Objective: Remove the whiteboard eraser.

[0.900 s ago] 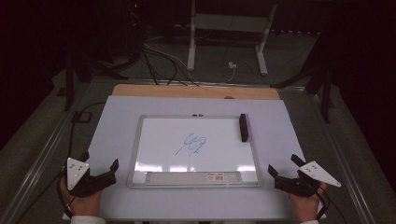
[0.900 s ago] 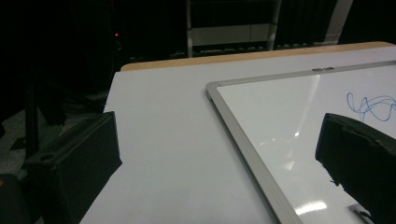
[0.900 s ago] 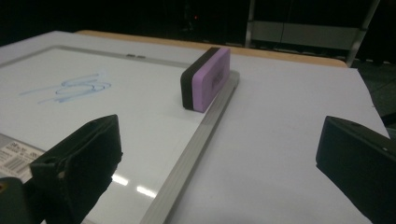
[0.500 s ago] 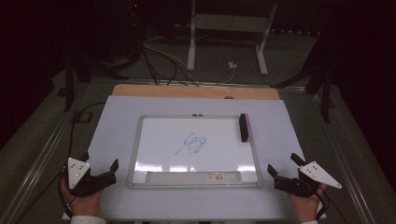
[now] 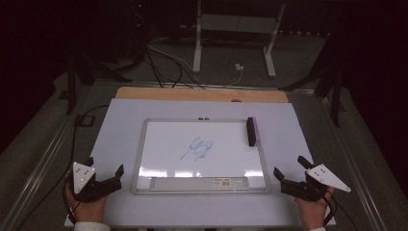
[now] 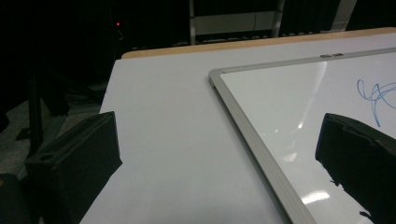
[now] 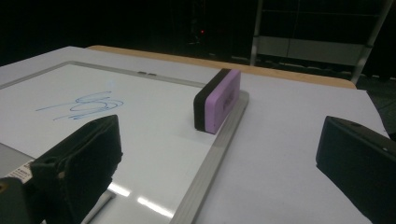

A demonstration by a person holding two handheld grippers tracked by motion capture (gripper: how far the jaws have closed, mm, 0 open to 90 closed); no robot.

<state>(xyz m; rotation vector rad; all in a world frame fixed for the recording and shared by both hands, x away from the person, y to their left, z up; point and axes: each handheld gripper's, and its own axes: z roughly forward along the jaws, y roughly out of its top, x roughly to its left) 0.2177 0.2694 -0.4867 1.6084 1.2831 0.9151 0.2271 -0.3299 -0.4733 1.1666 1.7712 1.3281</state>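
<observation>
From above we see the whiteboard between our resting hands; the right gripper view reveals the eraser standing on edge at its frame. Left gripper and right gripper both gape, empty.

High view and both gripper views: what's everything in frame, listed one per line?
Whiteboard: 1, white with silver frame, centre of table.
Scribble: 1, blue, middle of whiteboard.
Eraser: 1, purple and black, on its edge at whiteboard's right side.
Table: 1, pale top with a wooden strip at the far edge.
Cables: several, on floor beyond table.
Stand: 1, pale metal, far floor.
Left gripper: 1, black, open, near-left of whiteboard.
Right gripper: 1, black, open, near-right of whiteboard.
</observation>
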